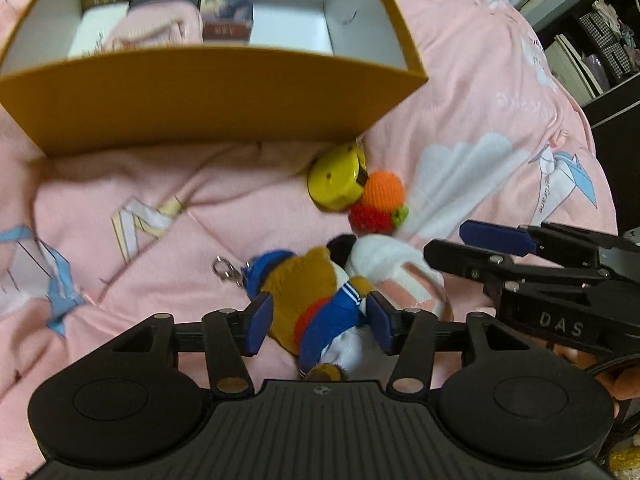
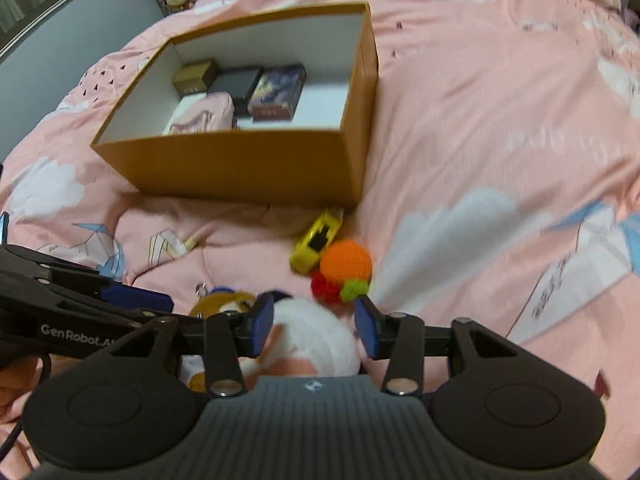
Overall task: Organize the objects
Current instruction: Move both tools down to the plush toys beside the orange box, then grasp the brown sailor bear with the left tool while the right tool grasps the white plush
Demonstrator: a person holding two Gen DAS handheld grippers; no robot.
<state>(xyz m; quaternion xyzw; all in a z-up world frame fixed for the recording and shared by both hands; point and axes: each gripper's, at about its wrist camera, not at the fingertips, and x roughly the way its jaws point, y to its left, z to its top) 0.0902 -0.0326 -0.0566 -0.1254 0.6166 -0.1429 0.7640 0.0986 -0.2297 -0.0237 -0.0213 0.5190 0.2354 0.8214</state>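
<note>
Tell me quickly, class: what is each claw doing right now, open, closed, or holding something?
Left claw: open, straddling the brown plush keychain, pads not pressing it.
Right claw: open, straddling the white plush toy, not gripping it.

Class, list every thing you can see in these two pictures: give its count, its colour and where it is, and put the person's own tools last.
box: one, mustard outside, white inside, open, on the bedspread
small boxes: at least three, gold, black and dark patterned, inside the box at its far end
pink bundle: one, pink, inside the box, near wall
tape measure: one, yellow, on the bedspread by the box's near corner
knitted toy: one, orange, red and green, beside the tape measure
bear keyring: one, brown with blue clothes, between the left claw's fingers
white plush: one, white and pink, between the right claw's fingers
bedspread: one, pink with cloud prints
left claw: black, blue pads, open
right claw: black, blue pads, open
</note>
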